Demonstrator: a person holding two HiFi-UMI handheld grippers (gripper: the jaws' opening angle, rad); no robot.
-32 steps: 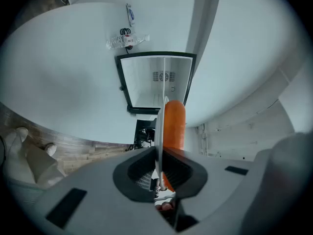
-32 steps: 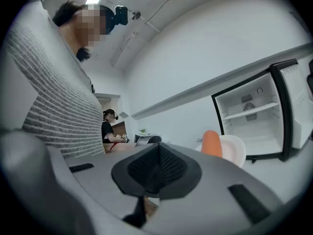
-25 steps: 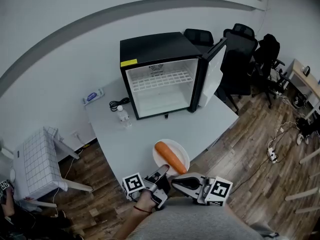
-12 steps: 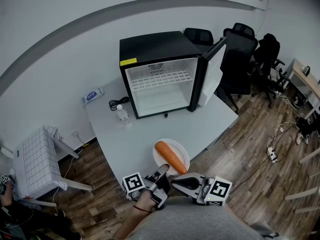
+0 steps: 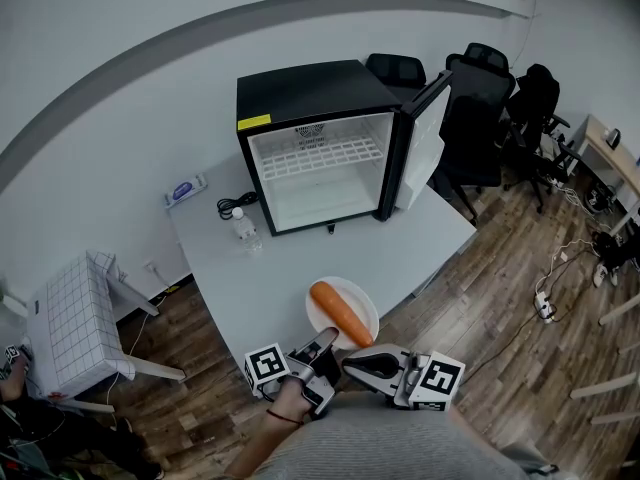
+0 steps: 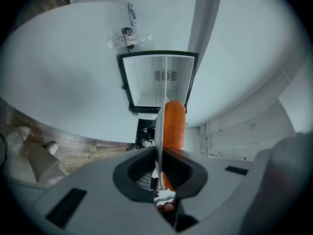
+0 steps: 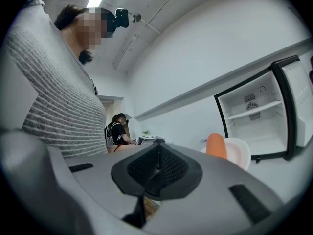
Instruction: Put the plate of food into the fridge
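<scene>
Head view: the plate [image 5: 362,299] of orange food [image 5: 340,314] is at the near edge of the table [image 5: 270,268], well apart from the open fridge [image 5: 300,93], with the left gripper [image 5: 322,346] at its near rim. Left gripper view: the jaws are clamped on that rim, likely for a one-handed carry. Right gripper view: the right gripper [image 7: 157,168] is closed on nothing beside the plate, probably spare.

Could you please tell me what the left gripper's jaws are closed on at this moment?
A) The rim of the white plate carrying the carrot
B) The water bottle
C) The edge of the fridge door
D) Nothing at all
A: the left gripper view shows the left gripper with its jaws clamped on the thin rim of the white plate, which carries the carrot.
</scene>
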